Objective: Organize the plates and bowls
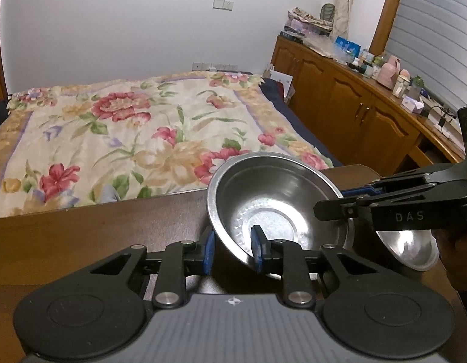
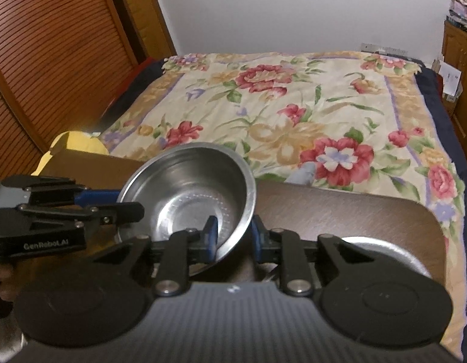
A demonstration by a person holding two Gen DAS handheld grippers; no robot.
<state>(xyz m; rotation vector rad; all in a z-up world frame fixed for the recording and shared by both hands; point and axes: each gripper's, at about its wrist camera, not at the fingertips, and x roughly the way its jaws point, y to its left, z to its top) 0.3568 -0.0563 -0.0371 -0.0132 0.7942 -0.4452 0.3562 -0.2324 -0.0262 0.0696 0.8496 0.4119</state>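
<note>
A steel bowl is tilted above the dark wooden table. My left gripper straddles its near rim, one blue pad inside and one outside; the jaws look closed on the rim. My right gripper comes in from the right and grips the bowl's far side. In the right wrist view the same bowl sits with its rim between my right gripper's blue pads, and the left gripper holds its left side. A second steel dish lies on the table, also showing in the right wrist view.
A bed with a floral cover lies just past the table's far edge. Wooden cabinets with bottles and clutter run along the right. A louvred wooden door and a yellow item are at the left.
</note>
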